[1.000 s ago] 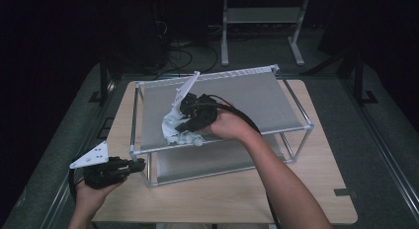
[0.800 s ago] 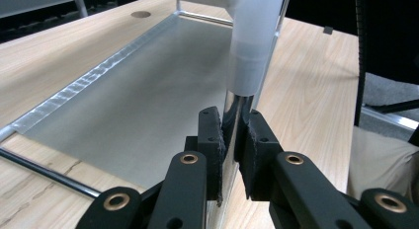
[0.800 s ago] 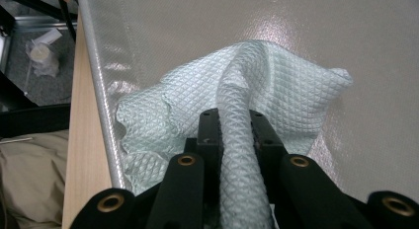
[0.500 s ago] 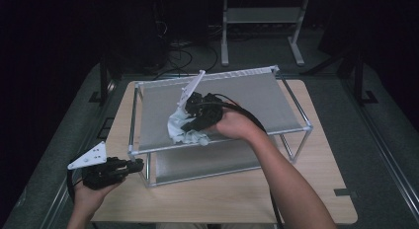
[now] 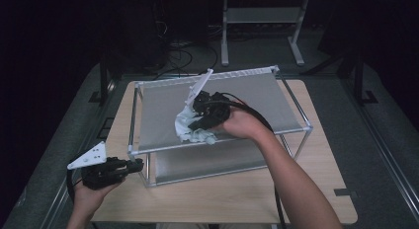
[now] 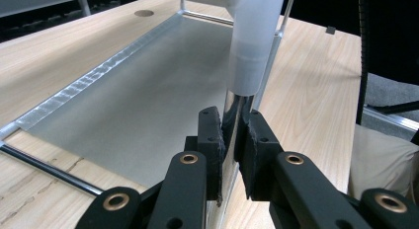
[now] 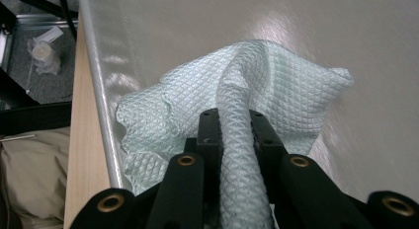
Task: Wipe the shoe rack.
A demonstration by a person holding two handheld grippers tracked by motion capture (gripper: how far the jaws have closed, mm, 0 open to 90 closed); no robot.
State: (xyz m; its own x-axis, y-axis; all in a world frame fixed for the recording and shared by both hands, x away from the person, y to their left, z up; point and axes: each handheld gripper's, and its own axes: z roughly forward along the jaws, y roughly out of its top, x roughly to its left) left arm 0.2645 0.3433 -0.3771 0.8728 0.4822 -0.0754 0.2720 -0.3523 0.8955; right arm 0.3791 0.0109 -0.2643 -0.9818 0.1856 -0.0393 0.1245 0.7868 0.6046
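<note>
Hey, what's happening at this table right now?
A person is wiping the top shelf of a small two-tier metal rack with a pale quilted cloth. The right gripper is shut on a bunched fold of the cloth, which is spread on the shelf near its front edge. The left gripper is clamped on the rack's front corner post, apparently steadying it. The rack stands on a wooden table.

A darkened lab or test room is suggested: a wooden surface is set on a dark floor, with loose cables and a metal stand seen behind.
</note>
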